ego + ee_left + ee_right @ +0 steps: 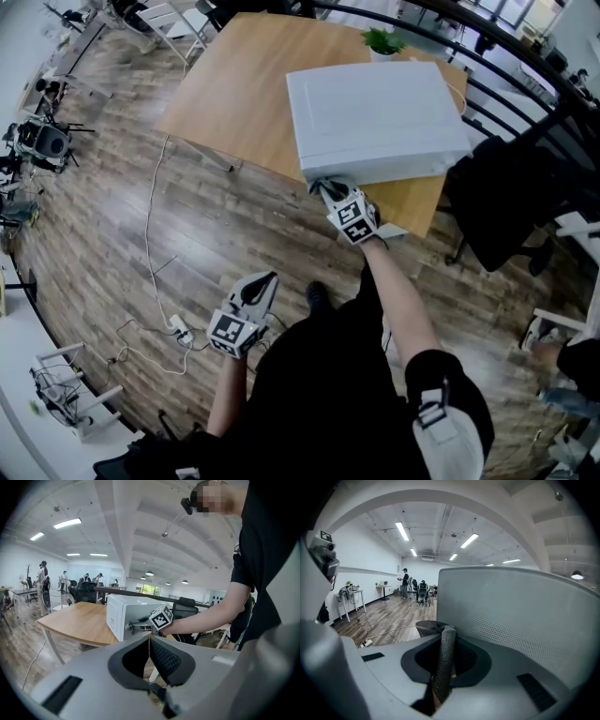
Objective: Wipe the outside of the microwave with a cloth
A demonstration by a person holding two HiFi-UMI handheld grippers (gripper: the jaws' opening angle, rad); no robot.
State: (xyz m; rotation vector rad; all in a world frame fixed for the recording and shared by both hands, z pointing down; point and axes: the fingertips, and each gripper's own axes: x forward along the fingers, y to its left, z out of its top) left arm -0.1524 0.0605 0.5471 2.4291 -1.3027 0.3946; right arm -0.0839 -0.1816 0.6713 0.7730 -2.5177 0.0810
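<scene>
A white microwave [375, 117] stands on a wooden table [234, 94]. My right gripper [326, 187] is at the foot of the microwave's near side, by the table edge. In the right gripper view that gripper [445, 632] is shut on a strip of grey textured cloth [442, 665], and the microwave's dotted white wall [520, 620] fills the right, very close. My left gripper [265, 284] hangs low over the floor, away from the table. Its jaws [150, 638] are shut with nothing between them, pointing toward the microwave [119, 613] and the right gripper's marker cube [161, 617].
A small potted plant [382, 42] stands behind the microwave. A black chair [511, 202] is right of the table. A white power strip [178, 328] and its cable lie on the wood floor at left. Tripod gear [45, 141] stands at far left.
</scene>
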